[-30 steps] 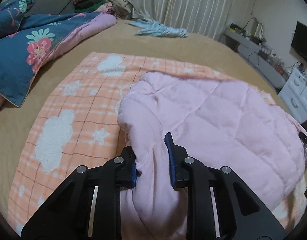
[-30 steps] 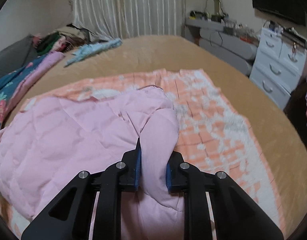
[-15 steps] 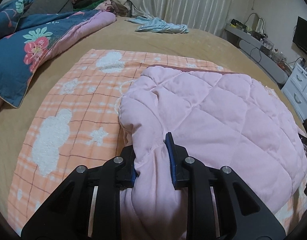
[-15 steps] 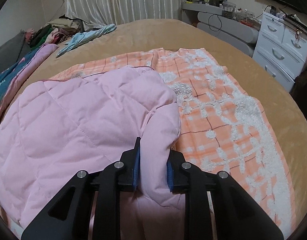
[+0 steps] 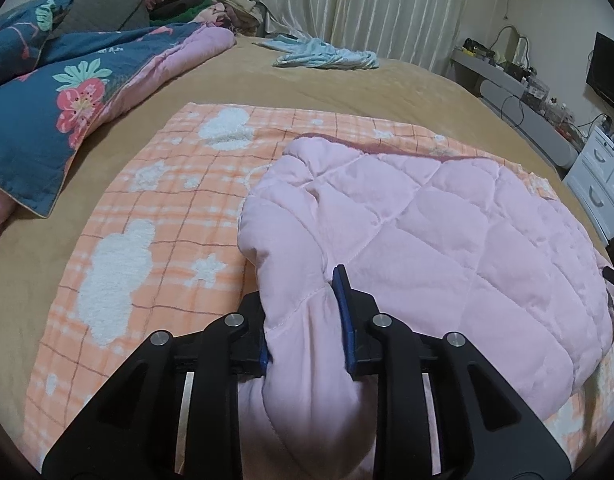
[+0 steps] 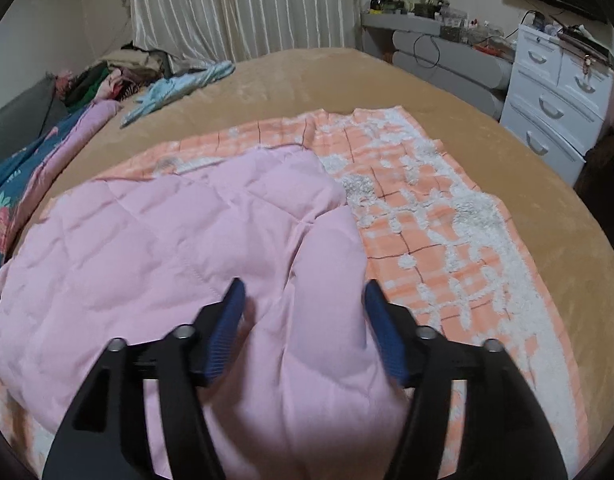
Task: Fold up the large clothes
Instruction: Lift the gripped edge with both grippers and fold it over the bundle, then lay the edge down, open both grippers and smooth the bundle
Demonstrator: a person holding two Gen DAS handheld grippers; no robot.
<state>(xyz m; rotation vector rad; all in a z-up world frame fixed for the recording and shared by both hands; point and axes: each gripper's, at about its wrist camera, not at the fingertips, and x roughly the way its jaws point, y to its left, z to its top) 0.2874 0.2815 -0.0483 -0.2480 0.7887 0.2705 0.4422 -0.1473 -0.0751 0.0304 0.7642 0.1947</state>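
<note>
A pink quilted jacket (image 5: 427, 232) is spread on an orange checked blanket (image 5: 155, 216), which is laid on the bed (image 5: 347, 88). A bunched fold at the jacket's near edge is clamped between the narrowly set jaws of the left gripper (image 5: 305, 320). The right gripper (image 6: 303, 320) is held wide apart astride another fold of the jacket, nothing being pinched. Beyond the blanket, a light blue garment (image 5: 327, 54) is seen, and a floral quilt (image 5: 67, 96) beside it.
</note>
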